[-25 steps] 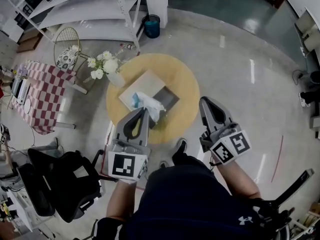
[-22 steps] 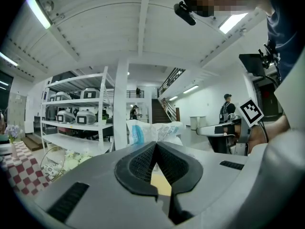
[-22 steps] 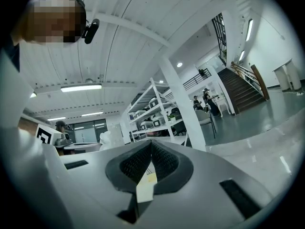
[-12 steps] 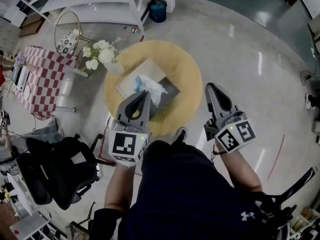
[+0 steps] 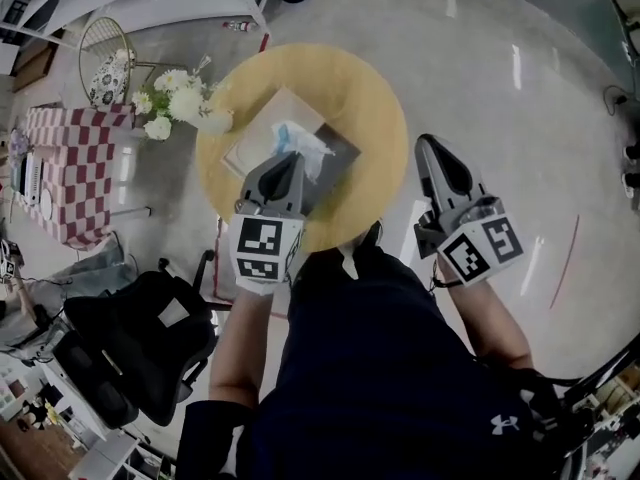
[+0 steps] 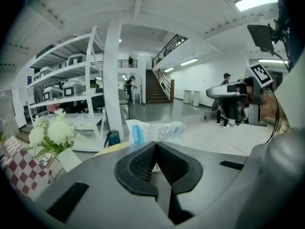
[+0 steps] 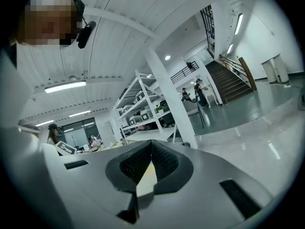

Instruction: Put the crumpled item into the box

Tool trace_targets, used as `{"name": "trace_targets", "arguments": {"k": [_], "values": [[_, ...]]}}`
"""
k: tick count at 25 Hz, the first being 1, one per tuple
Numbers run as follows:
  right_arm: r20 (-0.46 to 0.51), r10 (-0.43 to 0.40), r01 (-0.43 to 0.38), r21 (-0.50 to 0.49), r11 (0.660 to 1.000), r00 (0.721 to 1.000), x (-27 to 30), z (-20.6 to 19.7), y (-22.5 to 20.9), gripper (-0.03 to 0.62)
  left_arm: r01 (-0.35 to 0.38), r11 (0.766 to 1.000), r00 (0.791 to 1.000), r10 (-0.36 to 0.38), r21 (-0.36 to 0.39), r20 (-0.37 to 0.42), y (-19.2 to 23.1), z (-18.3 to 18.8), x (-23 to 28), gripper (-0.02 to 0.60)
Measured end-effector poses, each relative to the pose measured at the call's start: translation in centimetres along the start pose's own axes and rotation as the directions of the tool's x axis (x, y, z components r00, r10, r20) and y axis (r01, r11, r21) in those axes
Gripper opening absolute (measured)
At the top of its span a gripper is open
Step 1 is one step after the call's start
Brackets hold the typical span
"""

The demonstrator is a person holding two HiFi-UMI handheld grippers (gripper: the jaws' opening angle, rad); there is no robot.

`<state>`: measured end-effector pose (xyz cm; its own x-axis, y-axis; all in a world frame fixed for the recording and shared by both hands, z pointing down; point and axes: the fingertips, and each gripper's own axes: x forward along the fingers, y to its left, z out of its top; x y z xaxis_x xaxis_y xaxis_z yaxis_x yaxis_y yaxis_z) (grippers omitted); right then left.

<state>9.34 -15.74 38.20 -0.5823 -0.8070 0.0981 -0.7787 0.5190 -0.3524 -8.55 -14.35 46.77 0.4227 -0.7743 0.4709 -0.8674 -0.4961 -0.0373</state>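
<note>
Over the near side of the table (image 5: 375, 98), the left gripper (image 5: 289, 161) is clamped on the crumpled bag (image 5: 302, 145), holding it above the box (image 5: 255, 133) for dropping; the right gripper (image 5: 432, 149) is closed, empty

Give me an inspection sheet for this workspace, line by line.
Surface: round yellow table on a shiny grey floor.
Job's things: flat box on the table; crumpled blue-and-white bag above it.
Clutter: vase of white flowers at the table's edge.
Grippers: left tool shut on the bag; right tool shut, empty, beside the table.
Cables: nothing seen on the table.
Surroundings: black office chair, checked tablecloth, white shelving.
</note>
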Motion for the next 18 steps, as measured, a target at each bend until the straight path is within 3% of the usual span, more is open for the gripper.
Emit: {"name": "trace_targets", "arguments": {"k": [8, 18], "values": [[-0.007, -0.117, 0.117, 0.050, 0.992, 0.993, -0.5, -1.4, -1.5, 0.002, 0.100, 0.995, 0.977, -0.096, 0.011, -0.193, 0.5, -6.3, 3.9, 0.017], [-0.015, -0.216, 0.216, 0.094, 0.972, 0.976, -2.3, -3.7, -3.4, 0.002, 0.185, 0.983, 0.916, -0.172, 0.002, -0.362, -0.9, -12.1, 7.4, 0.017]]}}
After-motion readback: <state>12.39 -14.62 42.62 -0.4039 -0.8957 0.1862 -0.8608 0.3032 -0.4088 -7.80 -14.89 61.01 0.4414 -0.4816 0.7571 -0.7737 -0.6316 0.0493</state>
